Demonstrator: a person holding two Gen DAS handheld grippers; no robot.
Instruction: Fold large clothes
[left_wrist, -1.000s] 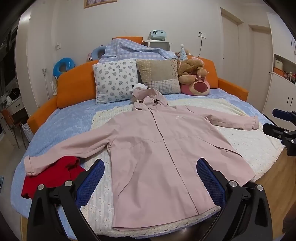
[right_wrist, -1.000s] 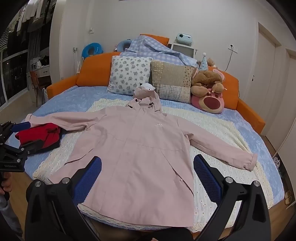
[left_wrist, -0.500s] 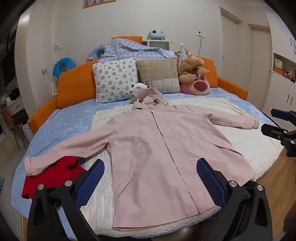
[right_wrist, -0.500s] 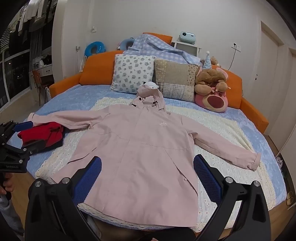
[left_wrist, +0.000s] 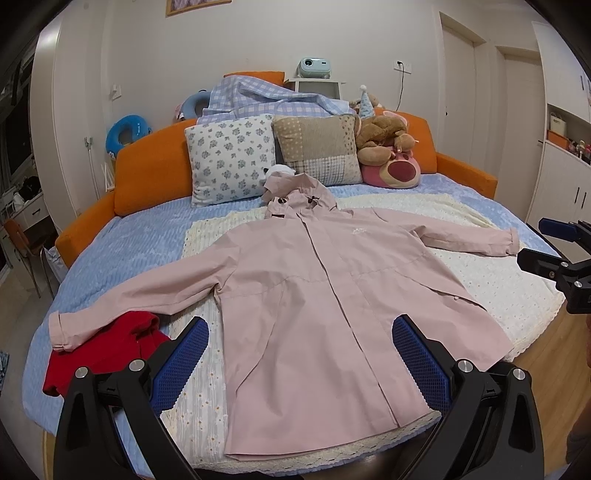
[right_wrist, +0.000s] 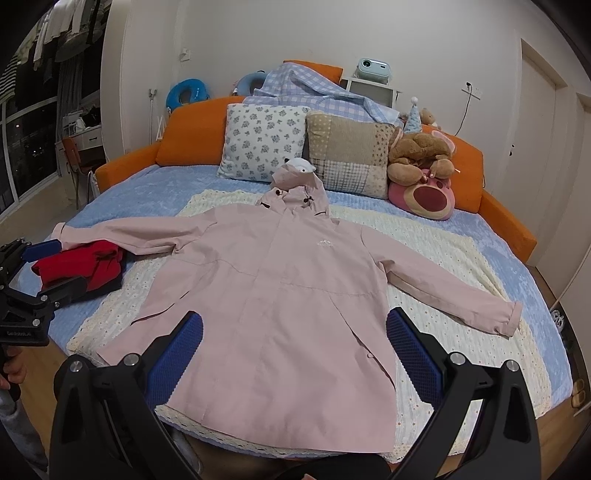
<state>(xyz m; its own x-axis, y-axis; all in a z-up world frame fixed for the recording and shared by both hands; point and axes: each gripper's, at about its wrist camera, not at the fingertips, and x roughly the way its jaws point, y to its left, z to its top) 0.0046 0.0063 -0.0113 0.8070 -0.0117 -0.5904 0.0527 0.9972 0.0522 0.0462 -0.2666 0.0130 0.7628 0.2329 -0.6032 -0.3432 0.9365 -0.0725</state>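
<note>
A large pink hooded jacket (left_wrist: 325, 295) lies flat, front up, on a cream lace blanket on the bed, both sleeves spread out; it also shows in the right wrist view (right_wrist: 288, 291). My left gripper (left_wrist: 301, 354) is open and empty, held above the jacket's hem. My right gripper (right_wrist: 293, 347) is open and empty, also above the hem. Each gripper shows in the other's view: the right one at the right edge (left_wrist: 554, 247), the left one at the left edge (right_wrist: 40, 269). Neither touches the jacket.
A red garment (left_wrist: 99, 354) lies folded by the jacket's left sleeve cuff, also in the right wrist view (right_wrist: 81, 267). Pillows (left_wrist: 232, 158) and plush toys (left_wrist: 391, 158) line the orange headboard. The cream blanket (right_wrist: 461, 332) covers the blue bedsheet. Wooden floor lies around the bed.
Both grippers have drifted slightly closer to the bed; the jacket and red garment have not moved, and both grippers stay open.
</note>
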